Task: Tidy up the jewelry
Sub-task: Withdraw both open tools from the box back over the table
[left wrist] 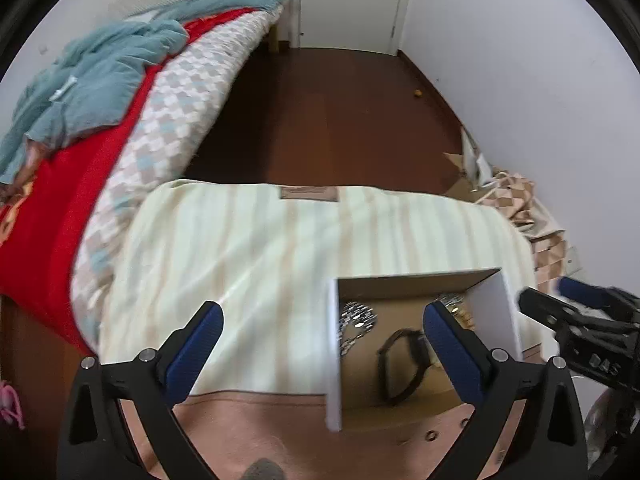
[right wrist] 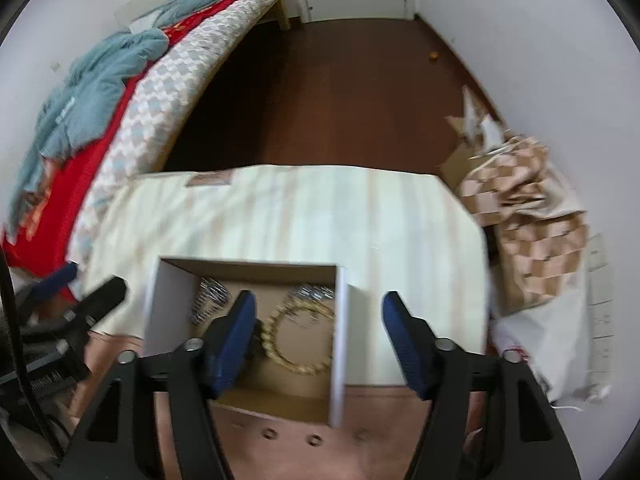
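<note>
Far left: bed (left wrist: 52,208) with red cover, teal cloth and a checkered quilt; dark wood floor (left wrist: 328,112) beyond.

Table (left wrist: 248,264) under a cream striped cloth, a pinkish strip along its near edge.

Left gripper (left wrist: 322,332): jaws spread wide, nothing between the blue pads. Left finger over the striped cloth, right finger over the box interior; the box's left wall lies between them, untouched.

Open cardboard box (right wrist: 168,304), white outer walls, brown inside, sits on the table at the near edge. Contents, left to right:
- silver link bracelet (right wrist: 210,296), metallic, partly hidden behind a finger in the right wrist view;
- dark strap watch (left wrist: 404,364), lying flat on the box floor;
- gold beaded bracelet (right wrist: 300,338), closed ring lying flat, toward the right wall;
- second silver piece (right wrist: 314,292) at the back wall, blurred.

Right gripper (right wrist: 318,324): jaws wide apart, holding nothing. Left finger inside the box, right finger outside over the cloth; the right wall stands between them.

Far right: crumpled checkered paper and bags (right wrist: 532,216) on the floor by the wall.
</note>
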Tool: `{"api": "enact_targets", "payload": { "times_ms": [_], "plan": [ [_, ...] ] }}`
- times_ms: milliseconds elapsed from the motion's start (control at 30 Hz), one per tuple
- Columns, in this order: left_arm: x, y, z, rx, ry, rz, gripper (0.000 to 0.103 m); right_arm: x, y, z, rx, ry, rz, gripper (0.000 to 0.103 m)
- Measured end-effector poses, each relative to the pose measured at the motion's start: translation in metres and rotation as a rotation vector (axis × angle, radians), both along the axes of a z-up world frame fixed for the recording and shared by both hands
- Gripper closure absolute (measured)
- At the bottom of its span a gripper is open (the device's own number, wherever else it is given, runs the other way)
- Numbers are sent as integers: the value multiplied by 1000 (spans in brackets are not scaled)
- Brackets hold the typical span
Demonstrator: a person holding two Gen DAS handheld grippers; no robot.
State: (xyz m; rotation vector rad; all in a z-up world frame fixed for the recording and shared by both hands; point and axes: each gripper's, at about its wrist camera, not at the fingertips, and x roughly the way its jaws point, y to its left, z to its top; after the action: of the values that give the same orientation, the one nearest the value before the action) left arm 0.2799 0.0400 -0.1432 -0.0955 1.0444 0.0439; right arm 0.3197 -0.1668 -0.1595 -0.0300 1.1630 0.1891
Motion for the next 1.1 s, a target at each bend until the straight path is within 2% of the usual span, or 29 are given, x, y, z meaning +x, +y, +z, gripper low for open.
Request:
{"api": "enact_targets", "payload": {
  "times_ms": [33, 133, 233, 433, 633, 1100],
  "plan": [
    [-4, 0, -1, 17, -3, 7, 1, -6, -1, -1, -26, -7, -7, 10],
    [-19, 1, -6, 47, 0, 23, 1, -24, 0, -9, -83, -12, -24, 6],
    [-30, 0, -11, 59, 7, 28, 1, -38, -1, -17, -91, -5, -31, 1],
    [-51, -5, -10, 93, 4, 39, 1, -61, 1, -14, -116, -43, -60, 1],
    [-75, -8, 8, 108, -43, 62, 1, -82, -1, 5, -106, -86, -73, 1],
    [-147, -13, 66, 104, -168, 78, 1, -160, 3, 77, -68, -234, -54, 1]
  ]
}}
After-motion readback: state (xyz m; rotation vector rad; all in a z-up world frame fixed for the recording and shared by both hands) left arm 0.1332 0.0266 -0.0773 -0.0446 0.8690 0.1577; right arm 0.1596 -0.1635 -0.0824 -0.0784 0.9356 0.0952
